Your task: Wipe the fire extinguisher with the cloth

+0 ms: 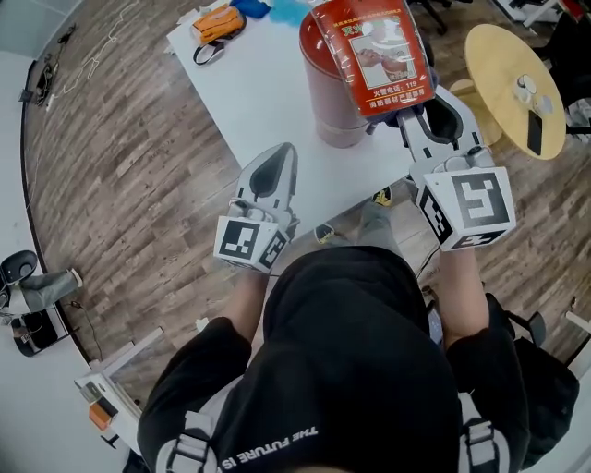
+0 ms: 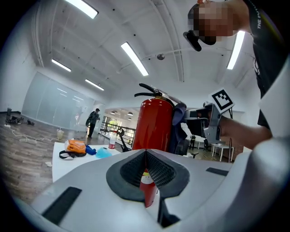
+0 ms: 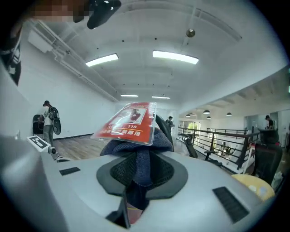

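Note:
A red fire extinguisher point(image 1: 328, 92) stands on the white table point(image 1: 259, 102), with a red printed tag point(image 1: 374, 51) lying over its top. My right gripper point(image 1: 417, 115) is shut on a dark blue cloth point(image 3: 139, 154) and holds it against the extinguisher's upper right side, just under the tag point(image 3: 129, 120). In the left gripper view the cloth point(image 2: 178, 120) hangs on the right flank of the extinguisher point(image 2: 154, 127). My left gripper point(image 1: 284, 152) is shut and empty, low at the table's near edge, left of the cylinder. The head view hides most of the cloth.
An orange pouch point(image 1: 217, 23) and blue items lie at the table's far end. A round yellow side table point(image 1: 512, 74) with a phone stands to the right. A person point(image 2: 93, 120) stands far off in the room. Wood floor surrounds the table.

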Motion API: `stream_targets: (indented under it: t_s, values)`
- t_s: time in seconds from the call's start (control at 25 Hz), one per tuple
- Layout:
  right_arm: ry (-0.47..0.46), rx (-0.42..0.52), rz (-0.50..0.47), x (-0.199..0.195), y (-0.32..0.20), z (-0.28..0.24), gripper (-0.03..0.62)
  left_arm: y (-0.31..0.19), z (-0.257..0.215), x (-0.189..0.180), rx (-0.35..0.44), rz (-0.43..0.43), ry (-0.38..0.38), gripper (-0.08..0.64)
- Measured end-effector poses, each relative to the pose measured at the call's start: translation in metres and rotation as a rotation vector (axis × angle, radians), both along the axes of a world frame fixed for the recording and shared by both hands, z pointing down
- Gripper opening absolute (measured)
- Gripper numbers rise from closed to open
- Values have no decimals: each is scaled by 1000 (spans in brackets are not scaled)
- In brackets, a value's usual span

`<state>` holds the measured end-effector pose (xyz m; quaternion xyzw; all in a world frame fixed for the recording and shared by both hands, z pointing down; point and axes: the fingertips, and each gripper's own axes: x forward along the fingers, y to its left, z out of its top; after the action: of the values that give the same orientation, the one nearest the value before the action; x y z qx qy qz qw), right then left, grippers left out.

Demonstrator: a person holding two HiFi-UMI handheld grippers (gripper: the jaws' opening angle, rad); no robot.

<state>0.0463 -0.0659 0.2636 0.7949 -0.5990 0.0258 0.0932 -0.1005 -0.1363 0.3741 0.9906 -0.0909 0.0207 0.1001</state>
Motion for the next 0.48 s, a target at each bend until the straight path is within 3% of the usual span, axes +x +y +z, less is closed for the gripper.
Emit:
stream_targets:
  t_s: [0.08, 0.16, 0.24, 0.36, 0.48]
  values:
    - [38, 13, 6, 0, -1, -1, 69, 1, -2, 2, -1, 3, 5, 21]
    - [11, 17, 4, 3, -1, 18, 69, 3, -2, 1, -3, 2, 5, 21]
    - [-24, -35, 3, 6, 0, 42, 69, 5, -2, 0, -4, 5, 5, 21]
    - [38, -76, 6, 1, 0, 38, 69, 4, -1, -6, -5, -6, 4, 21]
    - [109, 59, -19, -10, 3, -20, 69, 0, -2, -12, -4, -17, 6, 21]
